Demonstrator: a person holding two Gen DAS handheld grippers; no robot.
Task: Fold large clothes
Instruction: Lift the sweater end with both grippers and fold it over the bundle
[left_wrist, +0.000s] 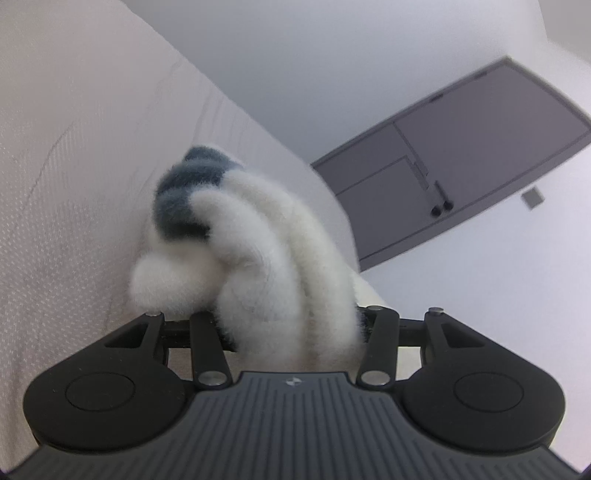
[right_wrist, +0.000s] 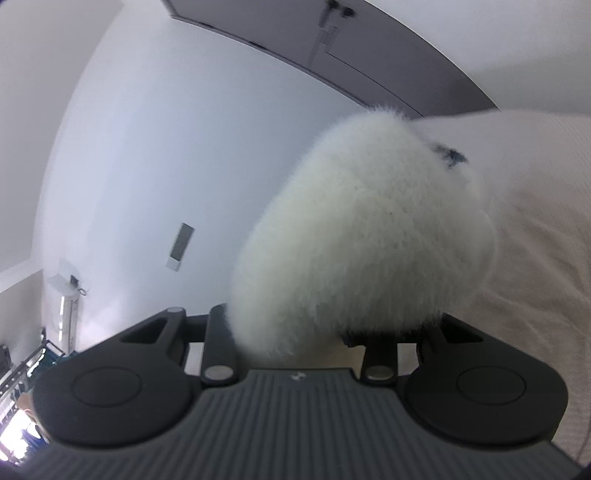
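Note:
A fluffy white garment (left_wrist: 266, 254) with dark blue-grey stripes (left_wrist: 184, 199) is bunched up in the left wrist view. My left gripper (left_wrist: 291, 321) is shut on that bunch, and the fleece hides its fingertips. In the right wrist view another thick wad of the same white garment (right_wrist: 362, 236) bulges out of my right gripper (right_wrist: 332, 328), which is shut on it. A small dark fleck (right_wrist: 450, 155) shows at the wad's far edge. The fabric covers both pairs of pads.
A pale textured sheet (left_wrist: 74, 184) fills the left of the left wrist view and the right of the right wrist view (right_wrist: 535, 266). A grey door (left_wrist: 461, 166) is set in a white wall. A wall panel (right_wrist: 181, 245) and a clothes rack (right_wrist: 26, 365) lie to the left.

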